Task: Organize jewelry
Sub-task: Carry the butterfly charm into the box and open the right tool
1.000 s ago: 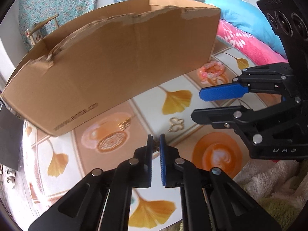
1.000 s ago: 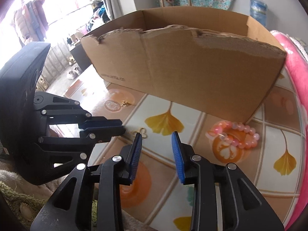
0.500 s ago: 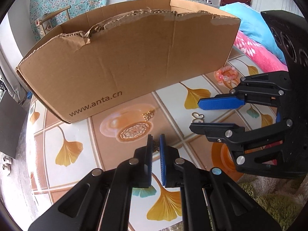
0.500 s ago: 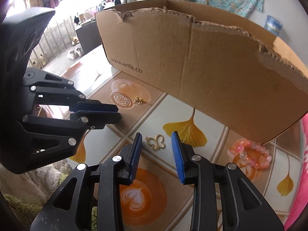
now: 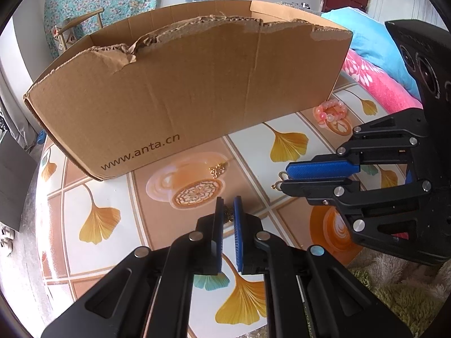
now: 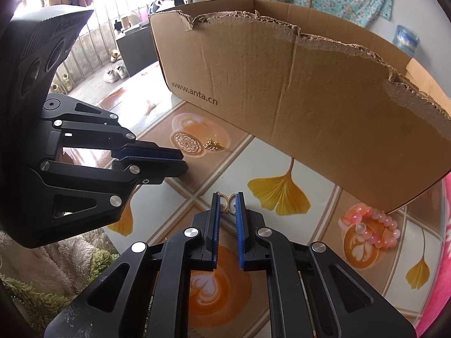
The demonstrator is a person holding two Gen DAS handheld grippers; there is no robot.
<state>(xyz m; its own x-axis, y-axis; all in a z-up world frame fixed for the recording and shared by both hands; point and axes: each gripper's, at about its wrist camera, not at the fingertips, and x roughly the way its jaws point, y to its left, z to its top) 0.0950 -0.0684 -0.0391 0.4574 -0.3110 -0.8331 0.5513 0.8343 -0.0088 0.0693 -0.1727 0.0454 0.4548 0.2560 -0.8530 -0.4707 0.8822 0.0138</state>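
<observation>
My right gripper (image 6: pixel 227 207) points down at the table, its jaws closing on a small gold butterfly charm (image 6: pixel 227 203) that both blue pads touch. From the left wrist view, the right gripper (image 5: pixel 284 181) has a bit of that charm (image 5: pixel 277 185) poking out at its tips. My left gripper (image 5: pixel 229 211) is shut on a small gold piece (image 5: pixel 228 216), barely visible between its pads; the left gripper (image 6: pixel 181 162) hovers left of the right one. A gold chain piece (image 6: pixel 212 144) lies loose near the cardboard box (image 6: pixel 310 98). A pink bead bracelet (image 6: pixel 372 226) rests at the right.
The torn-rimmed cardboard box (image 5: pixel 183 93) stands open-topped behind both grippers. The table (image 5: pixel 93 253) has a glossy cover printed with ginkgo leaves and coffee cups. Pink and blue bedding (image 5: pixel 377 79) lies at the right, and a shaggy green rug (image 5: pixel 400 295) below the table edge.
The right gripper swung left over the butterfly charm and its jaws narrowed onto it. The left gripper stayed shut and almost in place.
</observation>
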